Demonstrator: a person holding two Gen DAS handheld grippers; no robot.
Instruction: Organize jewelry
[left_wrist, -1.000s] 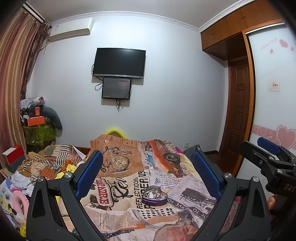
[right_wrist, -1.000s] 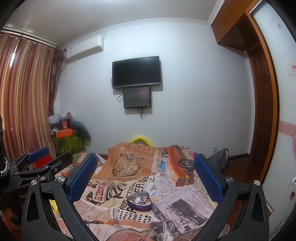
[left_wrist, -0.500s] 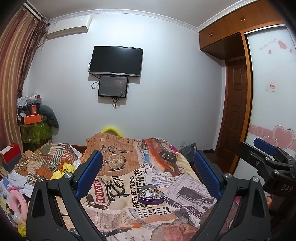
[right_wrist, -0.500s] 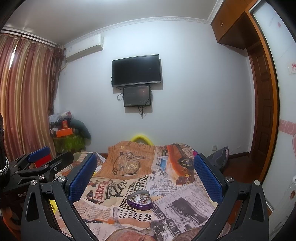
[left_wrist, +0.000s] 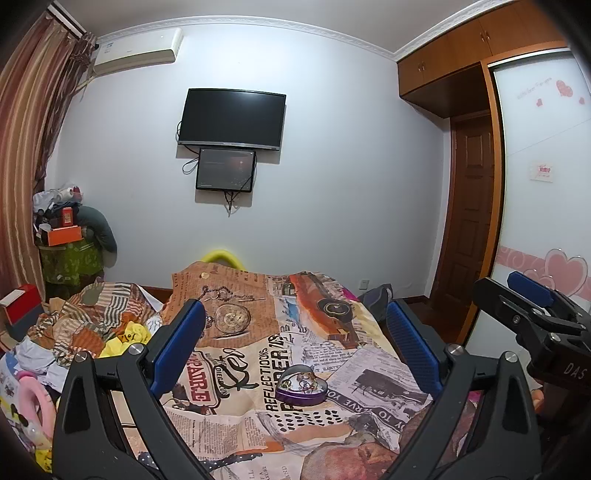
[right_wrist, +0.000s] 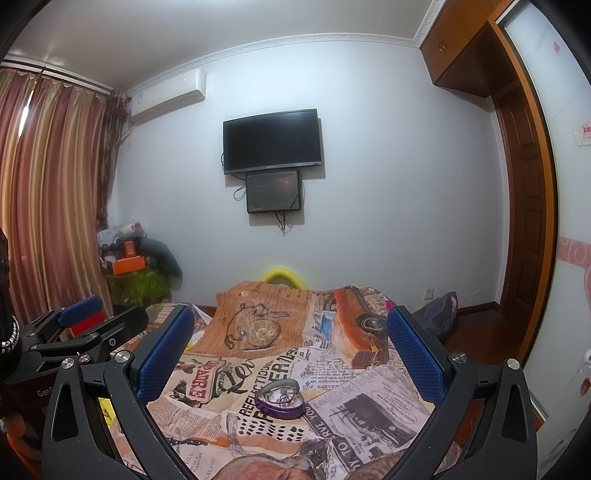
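The left gripper (left_wrist: 295, 347) has its blue fingers wide apart and holds nothing. The right gripper (right_wrist: 291, 350) is wide apart too, with nothing in it. Both hang over the bed (left_wrist: 236, 417), side by side. A purple heart tin (left_wrist: 302, 384) sits on the bed past the fingers, lid off, with small jewelry (right_wrist: 281, 398) inside. Past the tin, a TV (left_wrist: 232, 119) hangs on the far wall.
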